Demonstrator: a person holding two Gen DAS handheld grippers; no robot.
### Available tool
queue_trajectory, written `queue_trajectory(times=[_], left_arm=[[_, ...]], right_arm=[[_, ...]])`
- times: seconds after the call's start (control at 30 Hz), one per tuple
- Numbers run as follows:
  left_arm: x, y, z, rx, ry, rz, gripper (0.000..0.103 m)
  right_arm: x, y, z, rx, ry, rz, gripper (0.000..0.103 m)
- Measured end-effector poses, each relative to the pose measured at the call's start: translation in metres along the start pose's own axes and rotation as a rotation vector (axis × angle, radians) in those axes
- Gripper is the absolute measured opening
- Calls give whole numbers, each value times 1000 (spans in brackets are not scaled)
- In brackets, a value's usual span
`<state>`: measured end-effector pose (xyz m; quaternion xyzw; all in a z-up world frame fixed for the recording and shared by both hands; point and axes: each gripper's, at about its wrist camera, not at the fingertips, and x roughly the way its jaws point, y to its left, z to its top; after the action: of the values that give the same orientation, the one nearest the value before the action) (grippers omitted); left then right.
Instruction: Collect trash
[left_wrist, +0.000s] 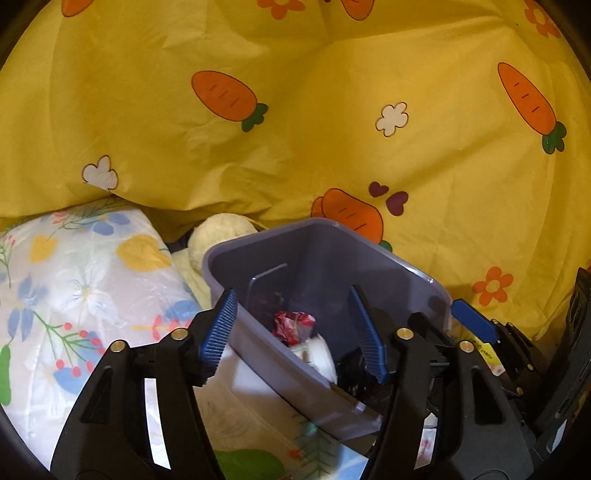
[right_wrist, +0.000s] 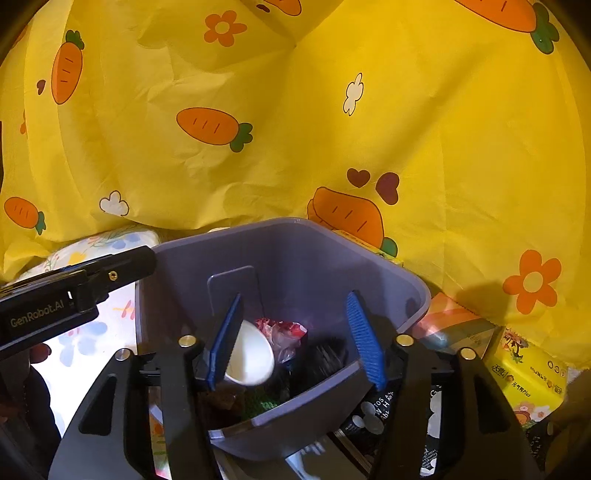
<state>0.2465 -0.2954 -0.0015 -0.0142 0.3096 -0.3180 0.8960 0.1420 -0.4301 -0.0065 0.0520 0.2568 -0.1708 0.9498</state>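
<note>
Beside the bin (right_wrist: 295, 254), yellow tissue pack (right_wrist: 528, 384)

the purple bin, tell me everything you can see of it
The purple bin is a smooth plastic tub with rounded corners, a thin rim and no lid. A flat rectangular tab sticks to its inner wall. It sits upright on floral bedding, backed by a yellow carrot-print sheet. Inside lie a white cup, a crumpled red wrapper and something dark.
</note>
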Motion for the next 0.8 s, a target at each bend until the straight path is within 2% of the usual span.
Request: queue_trajectory(times=[0.07,0.1,0.23,0.27,0.43,0.8], left_arm=[[-9,5,-1,0,-16,43,80],[-14,8,-3,5,-25,70,82],[-43,17,-10,36,-95,189,96],[-51,20,-12,41,-110,218,97],[-87,34,-25,54,-157,335,97],[-163,63,-79,23,-172,469,97]], right_arm=[[-4,2,-2,-2,-18,6,79],[-7,4,-3,-5,-27,5,85],[-14,15,-4,-28,-49,-19,93],[-17,17,-4,-28,-53,-23,98],[-30,31,-6,-29,-57,-9,97],[-83,82,-26,-76,-86,82,97]])
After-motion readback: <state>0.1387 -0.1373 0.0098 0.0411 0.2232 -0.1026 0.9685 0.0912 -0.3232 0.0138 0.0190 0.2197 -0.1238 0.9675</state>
